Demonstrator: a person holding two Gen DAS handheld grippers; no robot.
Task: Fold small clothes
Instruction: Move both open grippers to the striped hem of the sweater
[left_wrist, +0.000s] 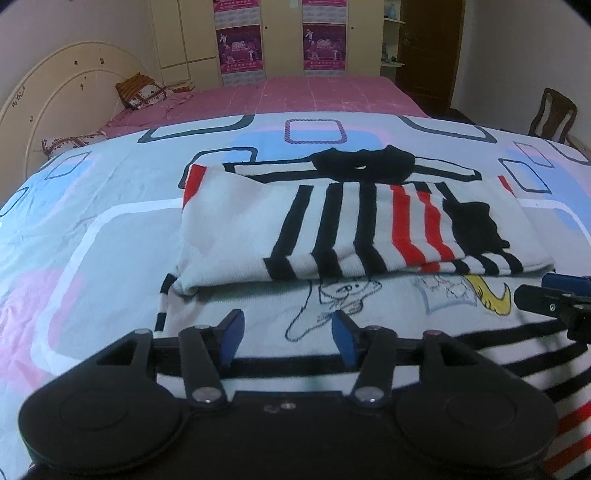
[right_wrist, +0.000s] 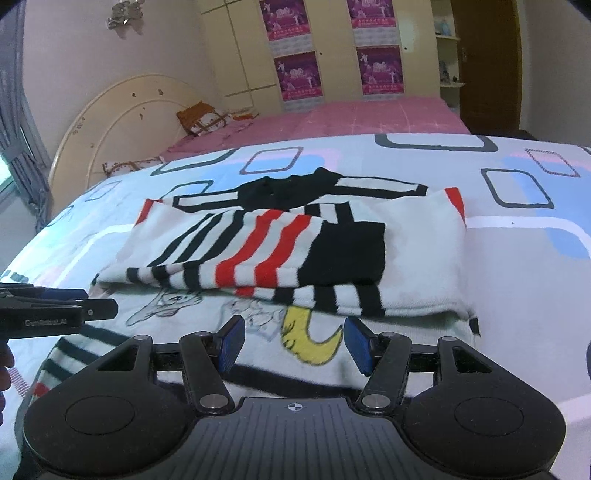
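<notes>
left wrist view: the left gripper (left_wrist: 287, 334) hangs released above the near hem of the striped sweater (left_wrist: 332, 229), which lies half-folded mid-bed on the patterned sheet (left_wrist: 92, 221). right wrist view: the right gripper (right_wrist: 294, 341) is likewise spread wide over the sweater's near edge, holding nothing.

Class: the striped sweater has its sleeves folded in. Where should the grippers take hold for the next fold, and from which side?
Probably the striped sweater at its near hem, one corner per open hand-held gripper, left and right, approaching from the near side; that edge lies flat and free.
</notes>
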